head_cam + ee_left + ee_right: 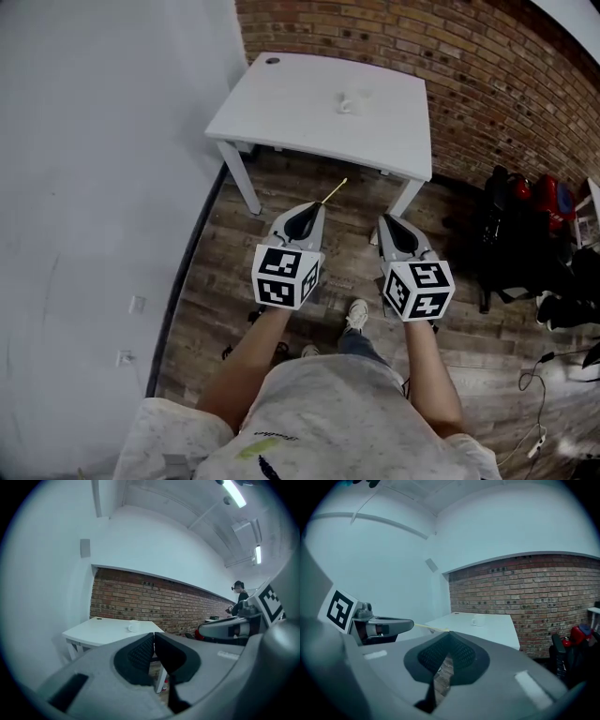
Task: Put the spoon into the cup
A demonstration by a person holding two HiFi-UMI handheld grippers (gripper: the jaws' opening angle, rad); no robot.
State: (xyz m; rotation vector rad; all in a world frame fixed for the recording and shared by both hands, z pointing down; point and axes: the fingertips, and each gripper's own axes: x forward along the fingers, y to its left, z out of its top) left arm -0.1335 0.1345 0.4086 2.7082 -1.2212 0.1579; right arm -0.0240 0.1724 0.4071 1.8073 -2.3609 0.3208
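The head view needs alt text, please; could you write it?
A standing person's left gripper clamps a thin yellow spoon; the right gripper is shut and empty. Ahead, a white cup sits on a white table by a brick wall.

No legible text, brand, number. Left gripper (315, 208) cube, right gripper (385, 219) cube: square patterns only. Shirt (323, 408) print unreadable.

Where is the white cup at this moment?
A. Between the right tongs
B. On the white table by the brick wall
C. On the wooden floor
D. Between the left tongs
B: the cup stands on the white table, well ahead of the left tongs, which are shut on the thin yellow spoon, and of the right tongs, shut on nothing.
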